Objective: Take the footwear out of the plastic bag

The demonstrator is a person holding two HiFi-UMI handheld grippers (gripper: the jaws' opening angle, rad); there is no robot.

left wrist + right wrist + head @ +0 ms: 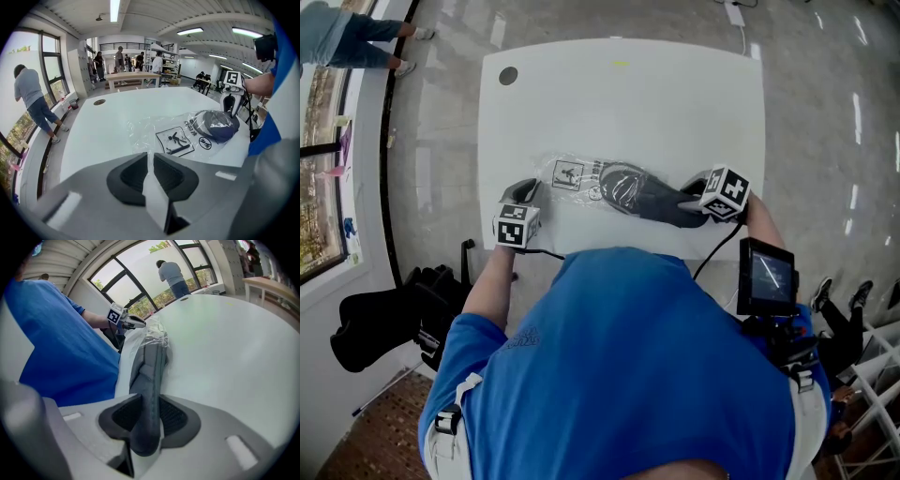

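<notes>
A clear plastic bag [581, 178] with printed warning signs lies on the white table [675, 94]. A dark grey piece of footwear [647, 195] lies partly inside it, its right end sticking out. My left gripper [523, 194] holds the bag's left edge; in the left gripper view the film [154, 131] runs pinched between the jaws [151, 161]. My right gripper [692, 195] is shut on the footwear's free end; in the right gripper view the grey sole [149, 366] stands edgewise between the pads [147, 408]. The bag [154, 333] covers its far end.
A round cable hole [508, 75] sits at the table's far left corner. A person [356, 37] stands by the window at the left. A black bag [394, 319] lies on the floor at my left, and a small screen [766, 277] hangs at my right.
</notes>
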